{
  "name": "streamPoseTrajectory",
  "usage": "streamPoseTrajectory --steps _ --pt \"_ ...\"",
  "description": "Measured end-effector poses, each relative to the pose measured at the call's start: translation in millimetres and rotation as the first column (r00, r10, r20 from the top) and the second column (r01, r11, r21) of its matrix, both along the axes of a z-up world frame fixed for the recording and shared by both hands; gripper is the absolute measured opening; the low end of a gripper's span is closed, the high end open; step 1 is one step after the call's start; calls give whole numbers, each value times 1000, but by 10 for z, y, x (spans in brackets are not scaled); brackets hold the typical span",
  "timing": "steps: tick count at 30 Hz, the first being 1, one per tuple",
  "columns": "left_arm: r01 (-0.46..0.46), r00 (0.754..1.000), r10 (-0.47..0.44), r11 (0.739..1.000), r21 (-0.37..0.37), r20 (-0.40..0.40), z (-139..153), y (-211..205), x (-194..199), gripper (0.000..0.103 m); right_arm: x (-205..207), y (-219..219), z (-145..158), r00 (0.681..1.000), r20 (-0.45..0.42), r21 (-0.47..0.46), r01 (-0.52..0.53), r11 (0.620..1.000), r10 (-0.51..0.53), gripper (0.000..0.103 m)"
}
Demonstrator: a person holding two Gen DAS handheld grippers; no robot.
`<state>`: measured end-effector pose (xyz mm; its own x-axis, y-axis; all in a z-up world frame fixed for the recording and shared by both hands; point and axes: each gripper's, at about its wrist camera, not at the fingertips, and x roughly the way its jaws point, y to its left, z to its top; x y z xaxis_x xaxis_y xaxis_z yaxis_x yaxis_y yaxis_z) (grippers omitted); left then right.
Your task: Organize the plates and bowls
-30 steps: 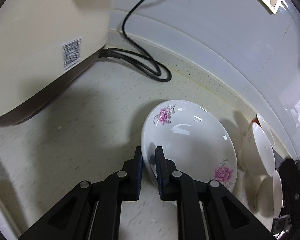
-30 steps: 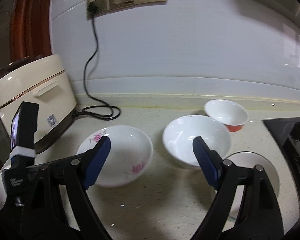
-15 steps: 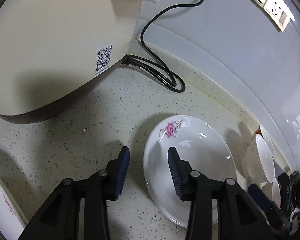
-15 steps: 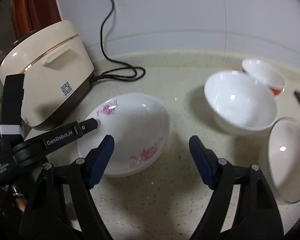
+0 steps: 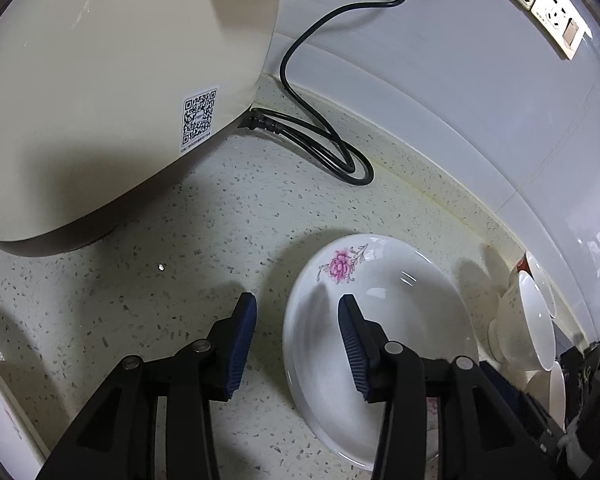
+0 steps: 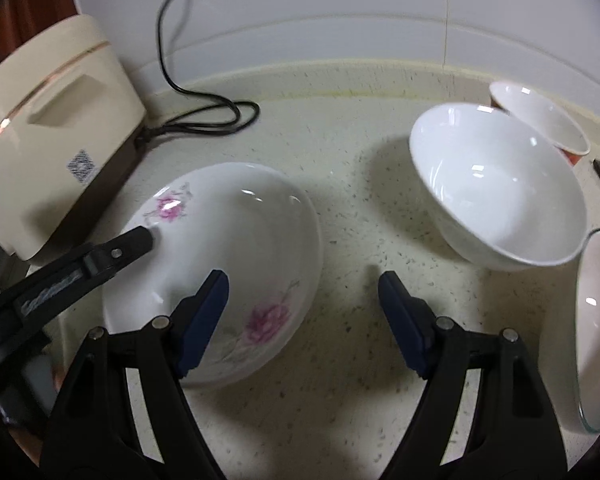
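My left tongs [image 5: 296,316] are opening, their pads straddling the near rim of the flowered plate [image 5: 388,312] without pressing it; the plate lies flat on the speckled desk [image 5: 204,216]. My right tongs [image 6: 302,294] stand wide and grip nothing, one pad over the plate's right side, the other over bare desk. Right of the plate, apart from it, sits the large white bowl [image 6: 504,196], with a glass-rimmed dish [image 6: 598,320] just beside it at the frame's edge. Behind the bowl is the small red bowl [image 6: 540,120]. Far left, the cream rice cooker [image 6: 48,128] and its black cord [image 6: 204,120] sit by the wall.
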<state>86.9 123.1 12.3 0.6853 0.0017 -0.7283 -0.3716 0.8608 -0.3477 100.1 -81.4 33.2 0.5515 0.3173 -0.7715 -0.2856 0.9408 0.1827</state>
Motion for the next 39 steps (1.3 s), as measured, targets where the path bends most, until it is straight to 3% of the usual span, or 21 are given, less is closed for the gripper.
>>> streamPoseTrajectory --steps 2,5,6,7,9,13,19,28,39 --pt "2 1000 -2 1000 13 -1 -2 -10 6 45 13 47 -7 1000 3 -16 -7 1000 7 76" --pt "18 1000 -18 998 56 -16 -4 -65 27 45 2 123 -11 999 25 -39 -31 999 32 58" --pt "34 999 -34 998 52 -12 -7 -81 29 44 -3 139 -16 998 27 -29 -48 998 49 47" --pt "50 999 -50 998 48 -9 -10 -105 38 33 -17 151 -11 998 31 -23 -62 998 63 43" --pt "58 998 -56 994 90 -24 -22 -151 53 23 -34 133 -19 998 36 -24 -54 998 55 40" --pt "44 999 -44 997 57 -12 -31 -58 22 19 -38 47 -46 999 24 26 -47 999 46 27" --pt "22 1000 -22 998 65 1 -11 2 -44 19 -139 39 18 995 57 49 -85 995 83 25" --pt "7 998 -13 995 96 60 100 -65 -173 19 -101 -164 45 997 4 233 -77 969 79 23" --pt "-51 993 34 988 144 114 206 -25 -398 19 -255 -91 206 992 54 274 -126 953 116 23"
